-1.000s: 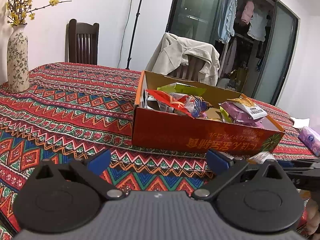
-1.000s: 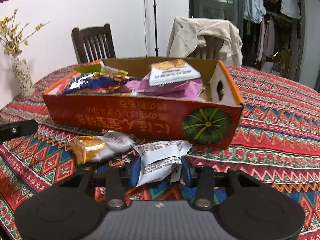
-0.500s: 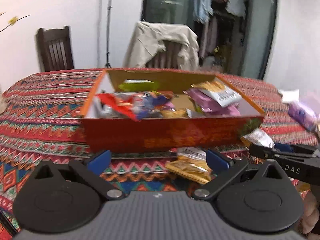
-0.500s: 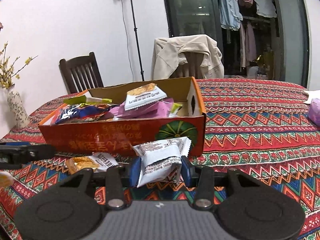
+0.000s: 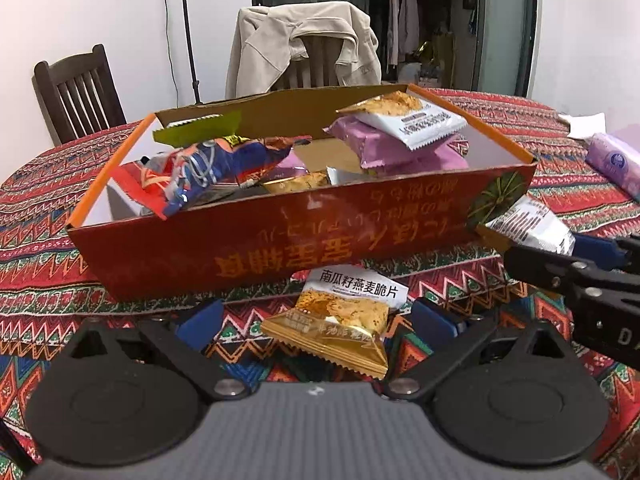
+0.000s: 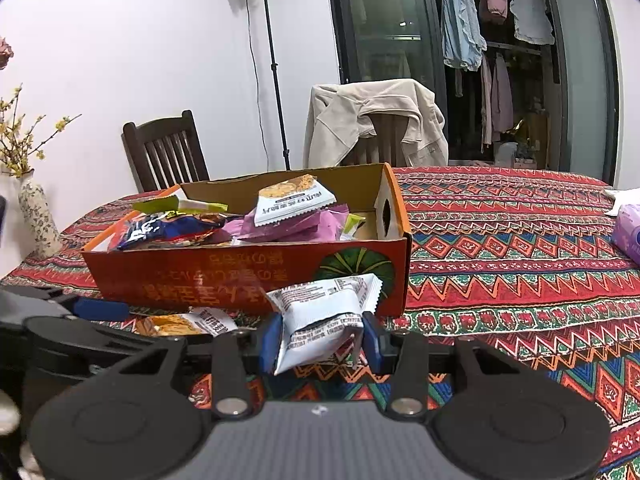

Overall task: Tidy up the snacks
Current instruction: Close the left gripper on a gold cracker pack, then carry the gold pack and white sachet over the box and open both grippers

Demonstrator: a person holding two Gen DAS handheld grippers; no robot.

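Left tool (image 5: 314,322) now nearer, wide around gold packet (image 5: 336,326).

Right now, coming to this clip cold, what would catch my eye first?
The orange-red cardboard box heaped with snack packets, in the middle of the zigzag-patterned tablecloth, draws the eye first. Just in front of it, the right gripper pinches a white snack packet lifted off the table. The left gripper stands open around a gold oat-crisp packet lying on the cloth before the box.
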